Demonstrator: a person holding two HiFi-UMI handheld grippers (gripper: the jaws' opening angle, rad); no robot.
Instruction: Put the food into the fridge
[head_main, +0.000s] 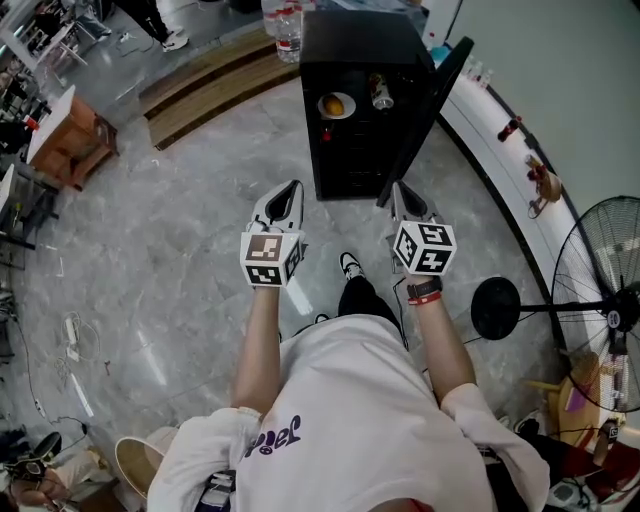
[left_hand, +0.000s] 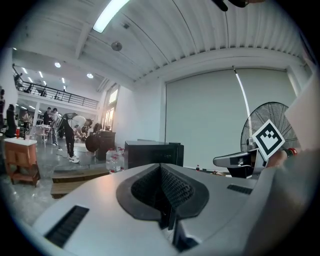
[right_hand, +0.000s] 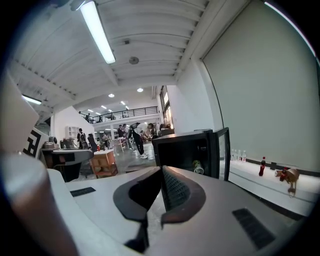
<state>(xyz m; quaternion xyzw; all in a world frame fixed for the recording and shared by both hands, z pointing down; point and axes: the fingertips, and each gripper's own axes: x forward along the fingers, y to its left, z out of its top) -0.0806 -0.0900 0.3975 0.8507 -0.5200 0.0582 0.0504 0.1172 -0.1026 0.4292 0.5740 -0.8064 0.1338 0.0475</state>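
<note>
Food (head_main: 336, 104) sits inside the black fridge (head_main: 352, 165) far ahead (its door (head_main: 428, 105) stands open, right); we hold the left gripper (head_main: 289, 190) and right gripper (head_main: 401, 190) near us, jaws together, empty.

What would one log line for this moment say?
fridge: door open, plate of orange food and bottle inside | left gripper: shut, empty | right gripper: shut, empty | both short of fridge

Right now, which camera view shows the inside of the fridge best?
The head view: the open fridge shows a plate of food and a bottle. The right gripper view glimpses only the bottle inside; the left gripper view shows just its dark outside.
</note>
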